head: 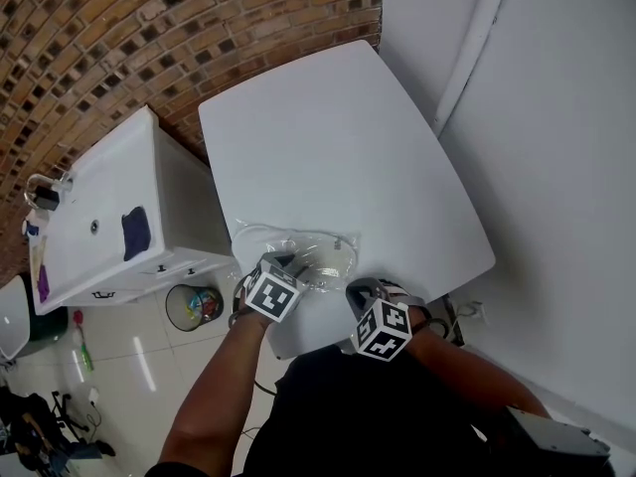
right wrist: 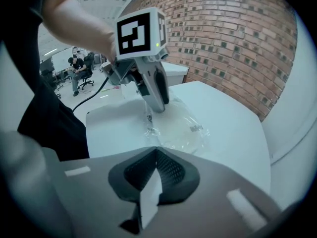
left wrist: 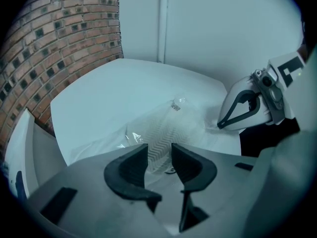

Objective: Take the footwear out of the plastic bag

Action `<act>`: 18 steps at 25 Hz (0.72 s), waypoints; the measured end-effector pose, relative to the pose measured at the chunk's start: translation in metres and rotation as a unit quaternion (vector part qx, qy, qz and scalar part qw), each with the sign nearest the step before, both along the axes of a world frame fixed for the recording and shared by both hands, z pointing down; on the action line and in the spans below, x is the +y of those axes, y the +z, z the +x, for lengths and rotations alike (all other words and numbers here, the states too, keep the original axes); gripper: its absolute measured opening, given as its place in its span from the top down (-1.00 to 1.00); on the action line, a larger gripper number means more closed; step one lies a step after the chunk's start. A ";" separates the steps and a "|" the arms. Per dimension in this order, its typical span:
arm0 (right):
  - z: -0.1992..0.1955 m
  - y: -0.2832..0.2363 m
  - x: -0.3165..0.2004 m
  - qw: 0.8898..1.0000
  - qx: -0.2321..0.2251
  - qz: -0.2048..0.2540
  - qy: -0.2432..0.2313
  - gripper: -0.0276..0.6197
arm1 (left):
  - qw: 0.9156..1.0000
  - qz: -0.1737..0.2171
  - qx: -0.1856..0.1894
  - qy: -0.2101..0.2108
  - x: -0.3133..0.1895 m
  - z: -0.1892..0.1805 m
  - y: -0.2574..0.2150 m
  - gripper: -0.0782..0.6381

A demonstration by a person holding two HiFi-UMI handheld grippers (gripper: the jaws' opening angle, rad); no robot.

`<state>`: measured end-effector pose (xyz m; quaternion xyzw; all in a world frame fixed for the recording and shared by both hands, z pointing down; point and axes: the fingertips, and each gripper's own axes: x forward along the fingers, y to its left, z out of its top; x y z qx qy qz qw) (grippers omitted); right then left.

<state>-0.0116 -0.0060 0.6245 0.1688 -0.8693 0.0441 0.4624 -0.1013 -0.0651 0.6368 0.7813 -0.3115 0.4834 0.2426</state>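
Observation:
A clear plastic bag (head: 298, 244) lies near the front edge of the white table (head: 338, 137), with white footwear (head: 333, 258) inside it. The left gripper view shows its zigzag sole (left wrist: 163, 133) through the film (left wrist: 190, 115). My left gripper (head: 290, 263) stands tips-down on the bag's near end, jaws apart, the sole's end showing in the gap (left wrist: 159, 150). In the right gripper view it points down onto the crinkled bag (right wrist: 181, 130). My right gripper (head: 363, 291) hangs just short of the bag, jaws shut with nothing between them (right wrist: 156, 152).
A white cabinet (head: 109, 217) with a dark cloth on top stands left of the table. A small bin (head: 194, 306) sits on the floor between them. A brick wall runs behind and a white wall (head: 556, 167) is to the right.

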 end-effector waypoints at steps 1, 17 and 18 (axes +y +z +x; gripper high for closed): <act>0.003 -0.002 -0.002 1.000 -0.005 -0.001 0.009 0.91 | 1.000 0.000 0.000 -0.003 0.001 0.000 0.000 0.35; 0.036 -0.012 -0.020 0.993 -0.058 -0.028 0.098 0.91 | 0.999 -0.021 0.001 -0.042 0.017 0.001 0.000 0.36; 0.038 -0.012 -0.020 0.992 -0.061 -0.031 0.103 0.91 | 0.999 -0.021 0.000 -0.041 0.018 0.001 0.000 0.36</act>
